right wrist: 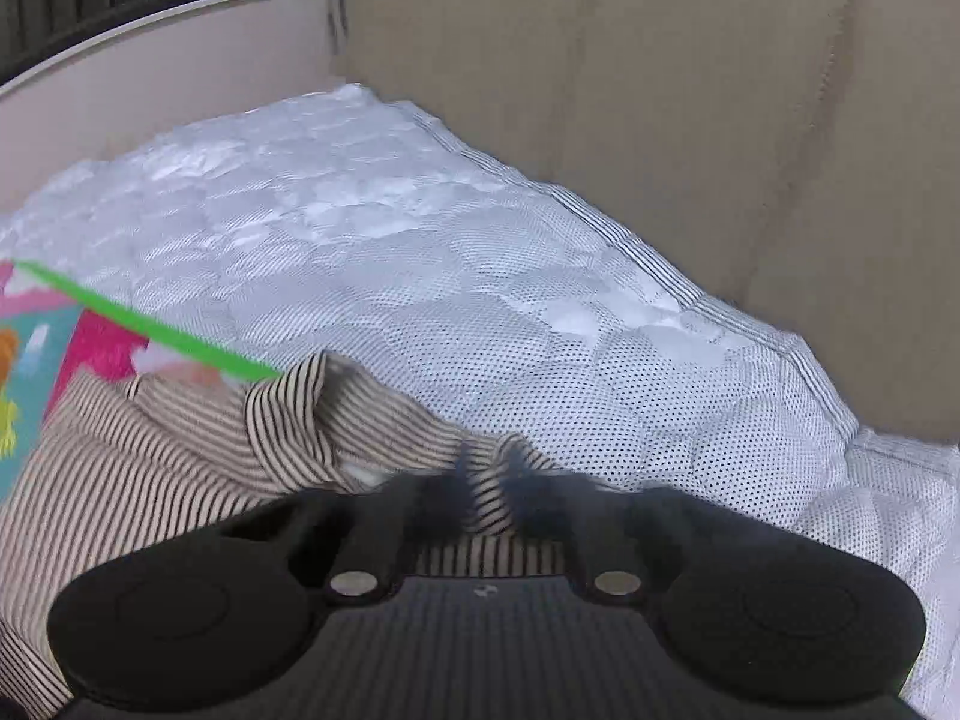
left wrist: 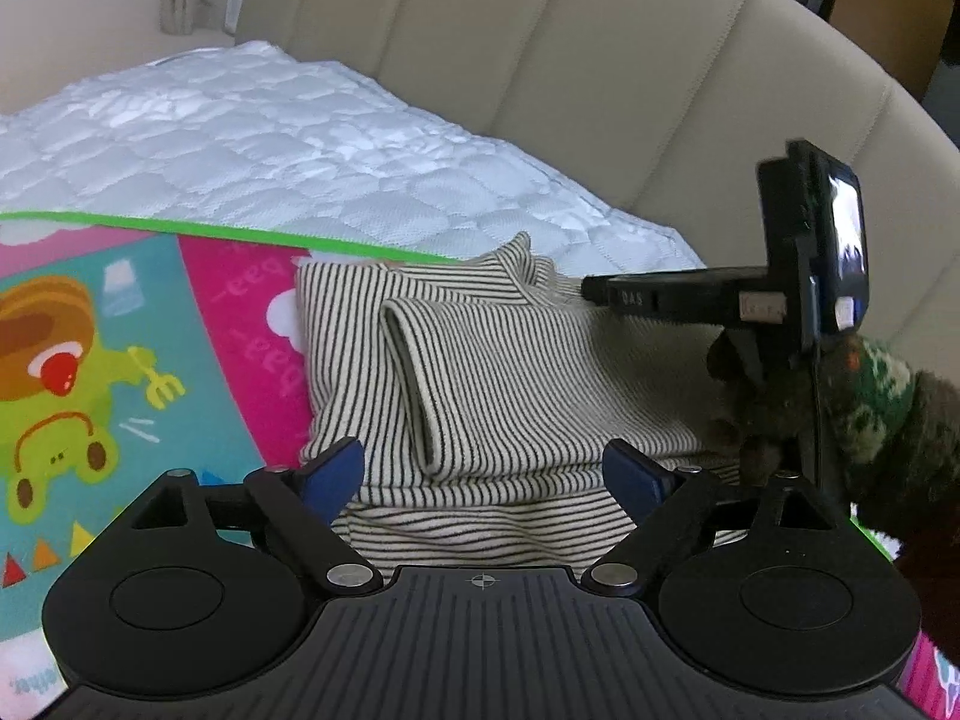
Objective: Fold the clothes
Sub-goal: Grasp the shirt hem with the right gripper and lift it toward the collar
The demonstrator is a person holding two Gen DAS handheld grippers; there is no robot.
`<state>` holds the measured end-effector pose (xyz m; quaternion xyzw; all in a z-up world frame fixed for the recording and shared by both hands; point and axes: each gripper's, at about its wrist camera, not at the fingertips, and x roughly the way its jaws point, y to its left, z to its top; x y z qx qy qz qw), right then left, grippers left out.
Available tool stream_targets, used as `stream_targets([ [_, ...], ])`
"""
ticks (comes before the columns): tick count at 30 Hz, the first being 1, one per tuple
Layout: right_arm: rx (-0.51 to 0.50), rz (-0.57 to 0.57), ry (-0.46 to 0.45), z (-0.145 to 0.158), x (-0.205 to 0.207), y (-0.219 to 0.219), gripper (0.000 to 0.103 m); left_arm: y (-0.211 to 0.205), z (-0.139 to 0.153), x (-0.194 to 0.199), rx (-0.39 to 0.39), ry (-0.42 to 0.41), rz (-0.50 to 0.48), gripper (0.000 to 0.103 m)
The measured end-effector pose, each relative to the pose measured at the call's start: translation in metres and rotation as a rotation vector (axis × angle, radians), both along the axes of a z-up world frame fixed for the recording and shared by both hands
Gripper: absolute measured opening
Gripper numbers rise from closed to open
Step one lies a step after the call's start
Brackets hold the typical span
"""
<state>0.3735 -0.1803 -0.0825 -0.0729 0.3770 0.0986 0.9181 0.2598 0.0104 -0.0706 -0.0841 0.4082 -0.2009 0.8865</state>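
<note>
The left gripper [left wrist: 483, 474] hangs with its 2 jaws wide apart just above the folded striped top [left wrist: 510, 372] on the bed. The right gripper [right wrist: 489, 495] is clamped on that top's edge.

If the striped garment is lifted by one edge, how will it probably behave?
The striped garment will probably droop: it already lies in soft folds. It looks thin, so likely light. The right gripper pinches a small bunch, so the fabric should follow it without slipping; the colourful mat beneath may drag slightly.

Ribbed knit striped top [left wrist: 510, 372], quilted mattress cover [left wrist: 270, 150], prob. leatherette headboard [left wrist: 570, 60].
</note>
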Motion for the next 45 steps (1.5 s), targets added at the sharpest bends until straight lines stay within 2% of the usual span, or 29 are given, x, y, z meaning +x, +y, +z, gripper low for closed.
stream_targets([
  [2,0.000,0.012,-0.030,0.010,-0.011,0.000,0.004,0.008,0.009,-0.001,-0.029,-0.010,0.011,0.091],
  [7,0.113,0.047,-0.124,0.082,-0.082,-0.025,0.002,0.061,0.051,-0.006,-0.146,-0.105,0.129,0.095],
  [9,0.150,0.052,-0.139,0.103,-0.121,-0.038,0.001,0.087,0.063,-0.008,-0.230,-0.117,0.190,0.095],
  [11,0.179,0.045,-0.127,0.110,-0.156,-0.050,0.000,0.106,0.069,-0.010,-0.324,-0.112,0.222,0.095],
  [14,0.196,0.020,-0.063,0.093,-0.192,-0.057,0.000,0.108,0.069,-0.012,-0.364,-0.096,0.227,0.095],
  [19,0.187,-0.004,0.063,0.043,-0.211,-0.048,0.000,0.080,0.056,-0.013,-0.293,-0.049,0.157,0.095],
  [23,0.243,-0.082,0.058,0.030,-0.219,-0.054,0.000,0.052,0.030,-0.006,-0.219,0.025,0.121,0.095],
  [27,0.188,-0.033,-0.043,0.044,-0.205,-0.050,0.001,0.031,0.014,-0.009,-0.145,0.068,0.092,0.095],
  [29,0.172,-0.003,-0.088,0.055,-0.175,-0.046,0.007,0.023,0.014,-0.012,-0.084,0.041,0.074,0.095],
  [31,0.148,0.015,-0.107,0.059,-0.129,-0.042,0.031,0.020,0.014,-0.012,-0.050,0.022,0.063,0.095],
  [32,0.141,0.009,-0.108,0.057,-0.104,-0.039,0.034,0.020,0.013,-0.011,-0.045,0.020,0.062,0.095],
  [35,0.164,-0.039,-0.073,0.038,-0.038,-0.039,0.034,0.026,0.008,-0.004,-0.043,0.021,0.071,0.095],
  [39,0.177,-0.077,0.025,-0.003,0.020,-0.035,0.033,0.042,0.003,0.011,-0.069,0.022,0.115,0.095],
  [42,0.124,-0.014,-0.004,-0.006,0.014,-0.029,0.008,0.062,0.002,0.018,-0.119,0.024,0.172,0.095],
  [45,0.138,0.039,-0.104,0.032,-0.026,-0.034,0.007,0.081,0.006,0.021,-0.180,0.027,0.237,0.095],
])
